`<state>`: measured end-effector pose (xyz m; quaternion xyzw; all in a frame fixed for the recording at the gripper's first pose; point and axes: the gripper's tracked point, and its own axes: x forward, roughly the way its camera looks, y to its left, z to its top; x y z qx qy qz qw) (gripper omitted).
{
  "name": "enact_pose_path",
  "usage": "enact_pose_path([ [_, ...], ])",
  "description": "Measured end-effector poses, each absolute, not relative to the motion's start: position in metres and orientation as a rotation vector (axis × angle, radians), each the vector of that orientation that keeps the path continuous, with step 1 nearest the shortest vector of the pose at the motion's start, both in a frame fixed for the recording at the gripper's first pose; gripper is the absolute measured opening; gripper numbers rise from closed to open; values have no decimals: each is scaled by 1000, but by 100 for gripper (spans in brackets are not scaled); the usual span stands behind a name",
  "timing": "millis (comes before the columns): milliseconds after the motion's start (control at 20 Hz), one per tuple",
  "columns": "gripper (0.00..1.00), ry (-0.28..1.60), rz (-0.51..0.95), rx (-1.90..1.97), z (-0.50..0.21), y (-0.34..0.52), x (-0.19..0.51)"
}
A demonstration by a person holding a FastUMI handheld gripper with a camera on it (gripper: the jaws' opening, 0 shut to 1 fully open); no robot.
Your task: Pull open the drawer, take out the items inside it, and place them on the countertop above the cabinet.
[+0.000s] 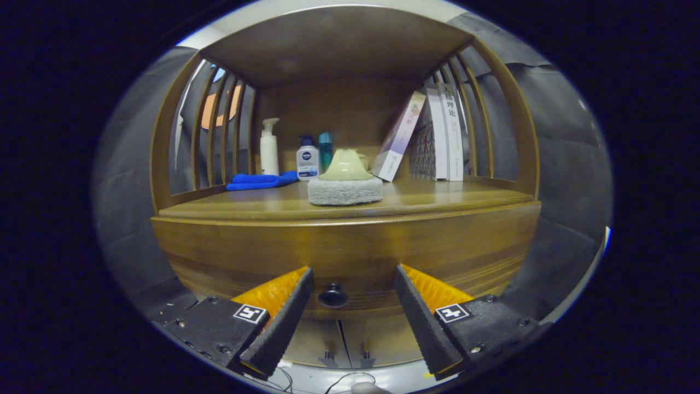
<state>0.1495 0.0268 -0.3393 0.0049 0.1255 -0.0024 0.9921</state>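
Tool spread before a closed drawer

The tool (353,295) is held spread, the drawer (350,257) knob (333,296) seen between its fingers; beyond, a scrubbing sponge (345,183) is seen on the counter (437,197). Emptied already or still full cannot be told.

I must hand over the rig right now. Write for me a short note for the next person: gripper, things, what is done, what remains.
Gripper: open, holding nothing, fingers on either side of the dark drawer knob, not touching it.
Drawer: looks shut; its contents are hidden.
Countertop: a scrubbing sponge stands near the front edge; a blue cloth, bottles and books stand behind it.
Done or left: unclear. This fits a drawer about to be pulled, or one closed again after emptying. Check inside the drawer.
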Motion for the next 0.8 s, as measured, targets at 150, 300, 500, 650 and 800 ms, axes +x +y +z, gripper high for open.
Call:
enact_pose_path([
  [150,98,234,-6,-17,-339,28,147],
  [300,98,254,-5,-6,-338,28,147],
  [500,98,200,-19,-12,-299,24,135],
  [650,98,153,-2,-27,-255,27,116],
  [800,98,90,23,-5,-205,30,93],
])
